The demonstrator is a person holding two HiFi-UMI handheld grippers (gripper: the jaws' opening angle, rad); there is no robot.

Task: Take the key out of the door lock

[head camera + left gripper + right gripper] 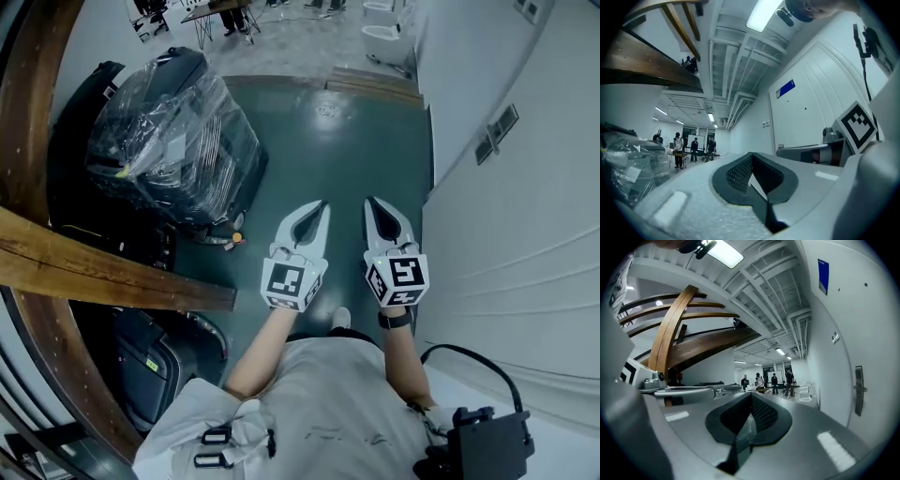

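Left gripper (322,204), right gripper (371,201) closed; wall (525,234) near right; floor (347,141) ahead

The dark green floor (328,131) is smooth and glossy, and the curved beams (94,267) are brown grained wood. Crinkled clear plastic film (178,122) shines, the white wall (525,244) looks matt, and the left gripper (323,203) and right gripper (369,200) have smooth pale plastic shells with black textured pads (738,173).
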